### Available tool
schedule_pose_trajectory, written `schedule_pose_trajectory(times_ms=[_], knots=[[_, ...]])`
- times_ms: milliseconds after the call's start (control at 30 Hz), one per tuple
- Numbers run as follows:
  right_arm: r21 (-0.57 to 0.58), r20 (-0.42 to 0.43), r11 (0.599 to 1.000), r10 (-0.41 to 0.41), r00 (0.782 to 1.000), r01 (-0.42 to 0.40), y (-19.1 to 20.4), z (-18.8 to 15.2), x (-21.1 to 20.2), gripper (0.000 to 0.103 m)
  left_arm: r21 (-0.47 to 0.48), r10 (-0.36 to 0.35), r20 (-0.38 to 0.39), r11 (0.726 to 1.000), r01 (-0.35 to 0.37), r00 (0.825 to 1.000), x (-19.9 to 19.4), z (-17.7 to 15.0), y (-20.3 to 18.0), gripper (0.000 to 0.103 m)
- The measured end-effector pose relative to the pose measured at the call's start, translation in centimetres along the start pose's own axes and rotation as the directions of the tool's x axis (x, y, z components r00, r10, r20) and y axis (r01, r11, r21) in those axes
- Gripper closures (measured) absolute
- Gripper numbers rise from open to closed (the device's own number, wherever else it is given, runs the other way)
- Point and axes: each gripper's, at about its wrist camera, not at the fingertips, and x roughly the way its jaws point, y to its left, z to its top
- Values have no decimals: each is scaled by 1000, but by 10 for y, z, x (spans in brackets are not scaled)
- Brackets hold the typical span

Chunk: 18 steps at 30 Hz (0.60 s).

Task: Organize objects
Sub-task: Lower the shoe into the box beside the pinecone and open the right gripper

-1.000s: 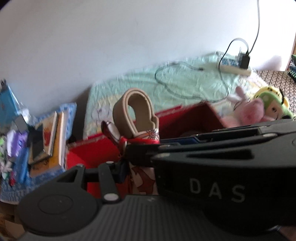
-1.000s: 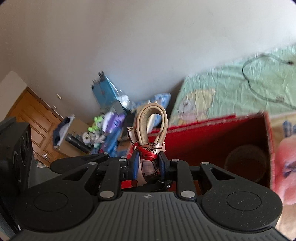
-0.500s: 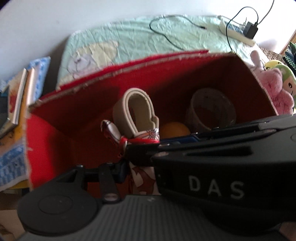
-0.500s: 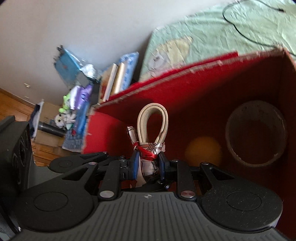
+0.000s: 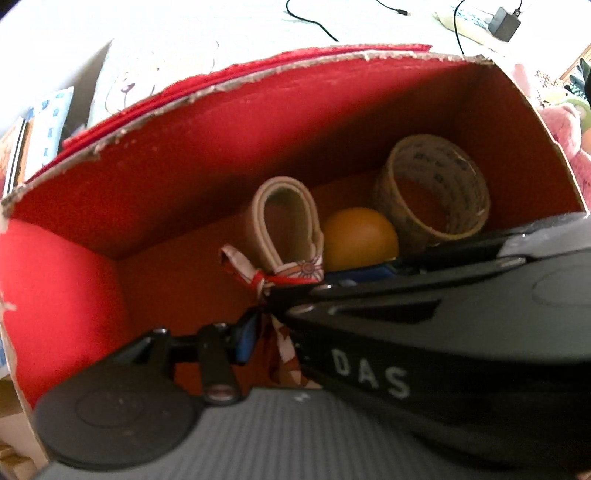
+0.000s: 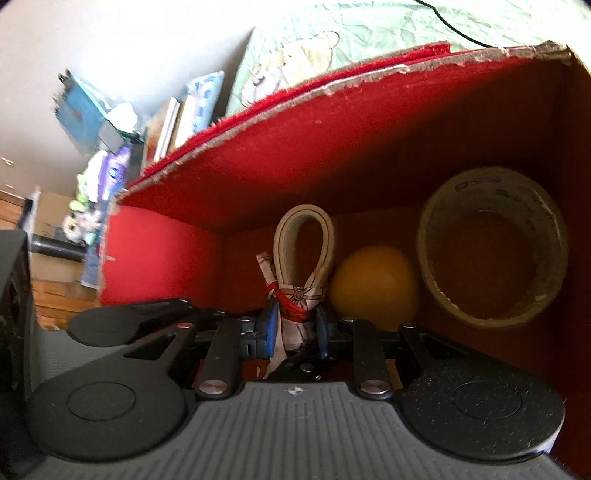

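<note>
Left wrist view: both tools pinch the tied cloth strap (image 5: 284, 236), its loop leading into the red box (image 5: 229, 122) beside the orange ball (image 5: 360, 240) and the tape roll (image 5: 432, 188). The left tool (image 5: 266, 321) grips narrowly.

Right wrist view: the right tool (image 6: 295, 328) clamps the strap's knotted end, probably for a controlled drop.

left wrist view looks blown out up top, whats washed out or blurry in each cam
Left wrist view: bedsheet beyond the red box is overexposed nearly white; the box interior stays readable. Right wrist view: orange ball looks soft, clutter at the left is smeared, and the box rim bows from fisheye.
</note>
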Motion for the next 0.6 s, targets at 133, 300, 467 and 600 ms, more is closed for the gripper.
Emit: schedule_pose_trajectory(times_ms=[133, 300, 467, 600], knots=[[-22, -8, 1000, -22, 1000, 22, 2, 2, 2, 82, 3, 4, 10, 1000, -4, 1000, -2, -3, 0, 55], [-35, -5, 999, -26, 1000, 26, 2, 2, 1, 83, 6, 10, 21, 1000, -10, 1000, -4, -6, 1, 49], [-33, -2, 999, -18, 1000, 18, -3, 2, 1, 82, -7, 19, 23, 1000, -19, 1000, -6, -8, 3, 41], [-30, 3, 999, -14, 1000, 14, -5, 2, 2, 82, -6, 29, 29, 1000, -29, 999, -7, -10, 2, 38]])
